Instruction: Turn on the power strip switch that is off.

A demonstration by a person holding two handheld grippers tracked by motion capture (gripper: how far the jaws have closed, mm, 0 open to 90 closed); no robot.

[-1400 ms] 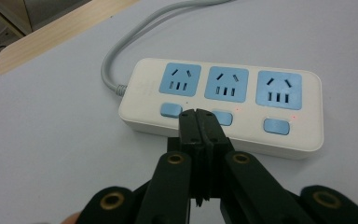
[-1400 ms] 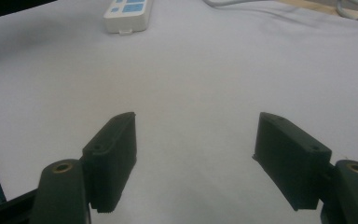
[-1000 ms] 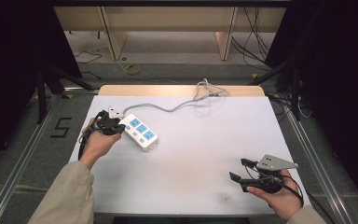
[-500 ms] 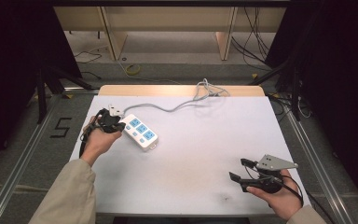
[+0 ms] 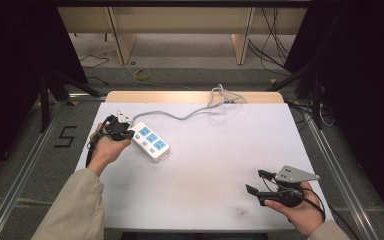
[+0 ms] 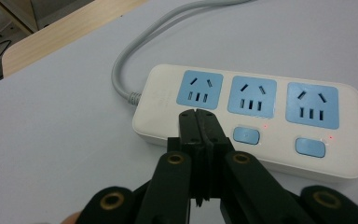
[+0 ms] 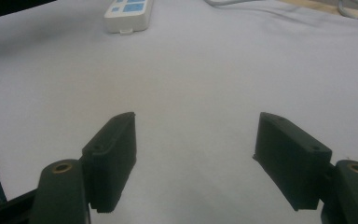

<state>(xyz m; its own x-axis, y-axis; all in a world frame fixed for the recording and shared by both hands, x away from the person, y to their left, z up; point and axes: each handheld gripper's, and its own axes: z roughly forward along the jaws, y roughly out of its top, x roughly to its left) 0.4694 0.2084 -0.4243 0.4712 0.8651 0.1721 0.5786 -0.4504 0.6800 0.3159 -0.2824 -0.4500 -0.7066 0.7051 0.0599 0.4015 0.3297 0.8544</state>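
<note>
A white power strip (image 5: 150,141) with three blue sockets lies on the left part of the white table (image 5: 215,165). Its grey cable (image 5: 190,115) runs to the back edge. My left gripper (image 5: 129,133) is shut with nothing between its jaws. In the left gripper view its tips (image 6: 198,116) are at the strip (image 6: 261,135), just below the first socket, and hide that spot. Whether they touch the strip I cannot tell. Blue switches (image 6: 246,136) with small red lights sit under the other two sockets. My right gripper (image 5: 258,182) is open and empty near the front right.
The cable bunches in a loose coil (image 5: 225,95) at the table's wooden back edge (image 5: 195,97). A shelf frame and loose cords stand on the floor beyond. Bare white table (image 7: 191,79) lies between the right gripper (image 7: 193,154) and the strip (image 7: 127,13).
</note>
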